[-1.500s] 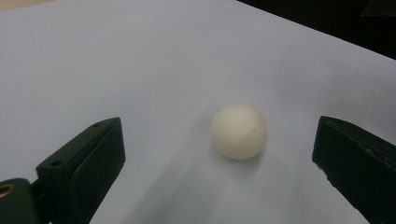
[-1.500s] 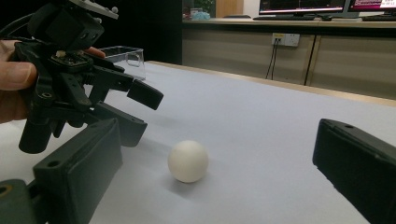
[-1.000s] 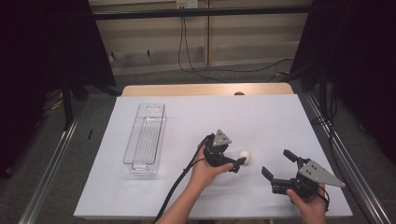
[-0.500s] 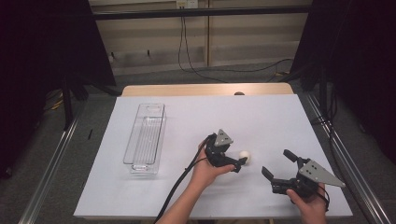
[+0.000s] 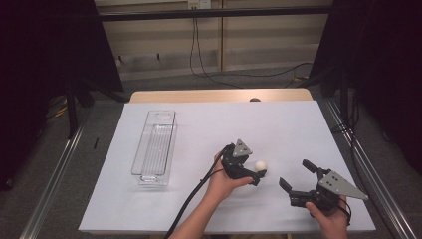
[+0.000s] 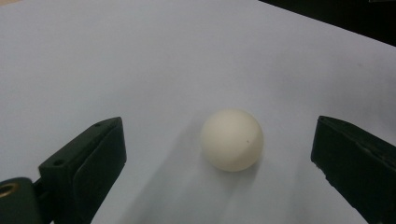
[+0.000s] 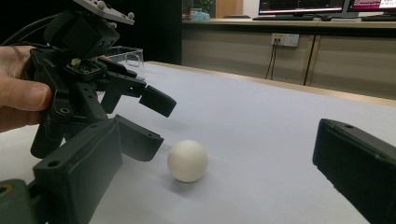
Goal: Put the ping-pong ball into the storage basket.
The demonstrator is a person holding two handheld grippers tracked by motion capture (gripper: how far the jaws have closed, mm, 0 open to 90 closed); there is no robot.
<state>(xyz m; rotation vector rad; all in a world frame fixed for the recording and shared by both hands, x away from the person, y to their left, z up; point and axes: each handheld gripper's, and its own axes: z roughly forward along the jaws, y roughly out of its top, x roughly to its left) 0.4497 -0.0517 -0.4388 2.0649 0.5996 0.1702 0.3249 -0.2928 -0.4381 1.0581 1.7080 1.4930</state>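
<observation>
Daylight shows either side of the white ball (image 6: 232, 139) between your wide-open left gripper (image 5: 255, 175); your right gripper (image 5: 294, 176) gapes empty, clear bin (image 5: 154, 147) well apart.

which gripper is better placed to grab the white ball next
Left. The left gripper already has its open jaws on either side of the white ball, which rests on the table. The right gripper, also open, sits farther off to the side.
</observation>
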